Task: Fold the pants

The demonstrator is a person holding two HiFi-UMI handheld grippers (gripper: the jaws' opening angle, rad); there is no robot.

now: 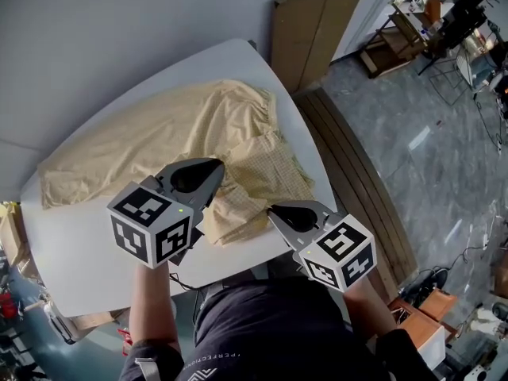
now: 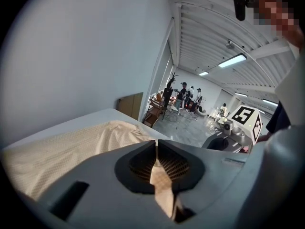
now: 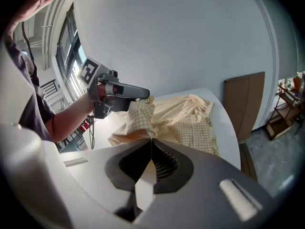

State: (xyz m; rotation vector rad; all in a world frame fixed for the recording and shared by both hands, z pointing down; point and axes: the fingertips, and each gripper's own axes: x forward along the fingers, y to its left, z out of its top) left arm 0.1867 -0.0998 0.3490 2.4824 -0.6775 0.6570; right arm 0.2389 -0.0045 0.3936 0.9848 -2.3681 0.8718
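Observation:
The pale yellow checked pants (image 1: 182, 137) lie spread over the white table (image 1: 87, 244), with their near right part lifted and bunched. My left gripper (image 1: 220, 168) is shut on a fold of that fabric above the table's near side. My right gripper (image 1: 272, 210) is shut on another bit of the cloth, near the table's right edge. In the left gripper view a strip of cloth (image 2: 161, 178) is pinched between the closed jaws. The right gripper view shows the same kind of pinch (image 3: 145, 175), with the pants (image 3: 188, 120) hanging between it and the left gripper (image 3: 141, 94).
A brown board (image 1: 313, 30) leans on the wall beyond the table's far corner. Wooden planks (image 1: 357, 181) lie on the grey floor along the table's right edge. A dark cable (image 1: 178, 280) runs at the near edge. Several people (image 2: 186, 97) stand far off.

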